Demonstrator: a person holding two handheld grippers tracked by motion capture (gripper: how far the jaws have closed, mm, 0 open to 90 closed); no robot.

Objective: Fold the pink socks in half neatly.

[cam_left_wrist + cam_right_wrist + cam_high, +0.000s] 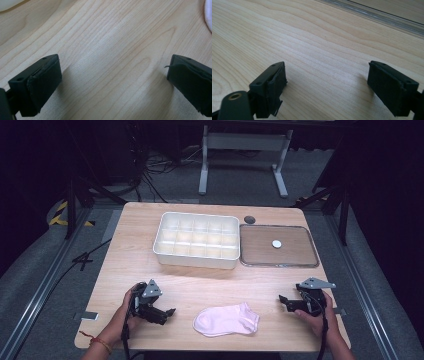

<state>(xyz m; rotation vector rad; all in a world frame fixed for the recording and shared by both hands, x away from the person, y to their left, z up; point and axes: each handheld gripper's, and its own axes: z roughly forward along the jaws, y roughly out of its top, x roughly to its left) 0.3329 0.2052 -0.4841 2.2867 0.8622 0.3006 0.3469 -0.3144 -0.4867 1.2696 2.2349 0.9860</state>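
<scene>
A pale pink sock [226, 319] lies flat near the table's front edge, midway between the two hands; its edge [208, 15] peeks in at the upper right of the left gripper view. My left gripper [169, 312] rests low on the table to the sock's left, pointing toward it, jaws wide apart with bare wood between them [113, 75]. My right gripper [282, 300] sits to the sock's right, also open and empty, its jaws spread over bare wood [327, 80].
A white compartment box [196, 240] stands at the table's middle back. Right of it lies a flat metal-rimmed tray [305, 262] with a small white disc [276, 243]; its rim [372, 15] crosses the right gripper view. A dark round cap [249, 219] sits behind.
</scene>
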